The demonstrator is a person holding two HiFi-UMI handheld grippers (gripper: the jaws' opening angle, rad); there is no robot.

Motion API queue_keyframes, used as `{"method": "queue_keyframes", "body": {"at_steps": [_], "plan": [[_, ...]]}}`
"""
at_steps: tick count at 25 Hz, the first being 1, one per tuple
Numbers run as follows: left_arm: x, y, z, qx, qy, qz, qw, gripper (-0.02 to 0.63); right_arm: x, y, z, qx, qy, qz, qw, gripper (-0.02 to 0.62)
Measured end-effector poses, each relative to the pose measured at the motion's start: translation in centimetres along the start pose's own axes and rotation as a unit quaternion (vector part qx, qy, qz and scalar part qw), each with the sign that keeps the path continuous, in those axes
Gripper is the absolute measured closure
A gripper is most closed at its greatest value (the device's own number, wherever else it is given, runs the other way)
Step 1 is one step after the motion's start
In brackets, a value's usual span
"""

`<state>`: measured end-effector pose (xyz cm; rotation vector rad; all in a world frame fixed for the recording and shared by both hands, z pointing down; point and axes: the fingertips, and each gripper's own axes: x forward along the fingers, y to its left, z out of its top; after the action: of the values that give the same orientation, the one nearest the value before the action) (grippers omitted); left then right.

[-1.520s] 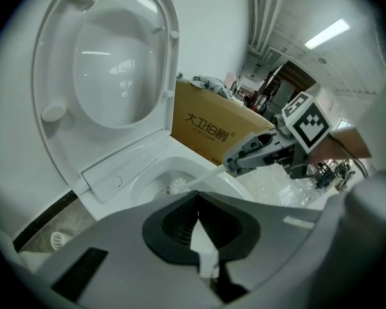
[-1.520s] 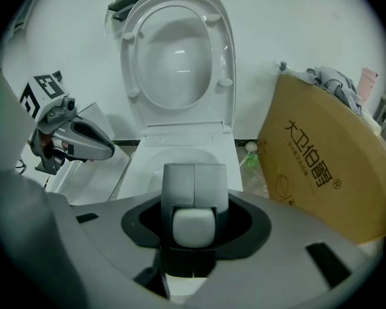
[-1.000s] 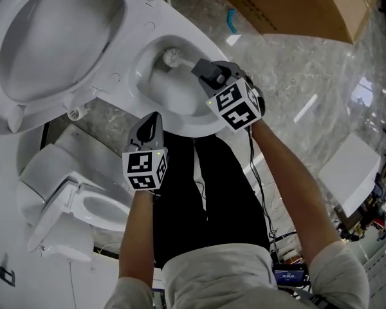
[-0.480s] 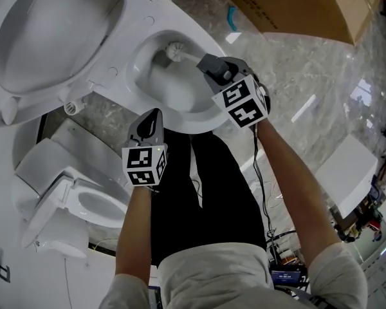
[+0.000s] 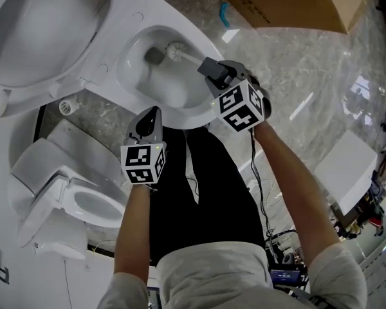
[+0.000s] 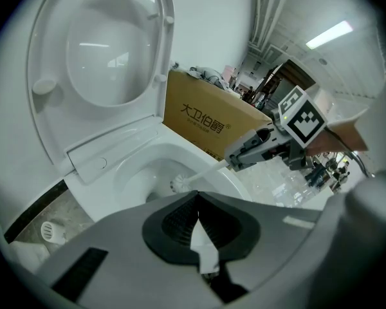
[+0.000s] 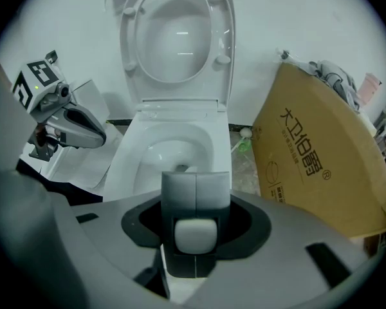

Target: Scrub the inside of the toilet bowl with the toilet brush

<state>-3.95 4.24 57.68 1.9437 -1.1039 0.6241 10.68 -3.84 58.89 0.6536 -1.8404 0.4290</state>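
The white toilet bowl point(image 5: 194, 112) stands open with its lid point(image 5: 38, 31) raised. Inside it, the toilet brush's bristle head point(image 5: 175, 49) rests against the far inner wall, just beside the dark drain. My right gripper point(image 5: 212, 69) hangs over the bowl's right rim, shut on the brush's white handle point(image 5: 192, 58). In the right gripper view the handle's end point(image 7: 194, 234) sits between the shut jaws, above the bowl point(image 7: 141, 148). My left gripper point(image 5: 151, 118) hovers at the bowl's near rim, shut and holding nothing. Its own view shows the brush head point(image 6: 179, 185) and the right gripper point(image 6: 252, 150).
A large cardboard box point(image 5: 289, 2) stands on the marble floor right of the toilet. A second, smaller toilet point(image 5: 83, 205) sits at lower left. A white box point(image 5: 347, 171) lies at right. The person's black trousers point(image 5: 199, 185) are close to the bowl's front.
The right gripper and brush have shifted slightly along the bowl's far wall, and the head view has drifted. The left gripper has barely moved.
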Motion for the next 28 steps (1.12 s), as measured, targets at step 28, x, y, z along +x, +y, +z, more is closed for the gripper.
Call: {"method": "queue_keyframes", "body": {"at_steps": [28], "plan": [[-1.4, -2.0, -5.4, -0.03, -0.014, 0.015, 0.9994, 0.597, -1.9, 7.2, -8.4, -0.056, 0.078, 0.02, 0.995, 0.428]]}}
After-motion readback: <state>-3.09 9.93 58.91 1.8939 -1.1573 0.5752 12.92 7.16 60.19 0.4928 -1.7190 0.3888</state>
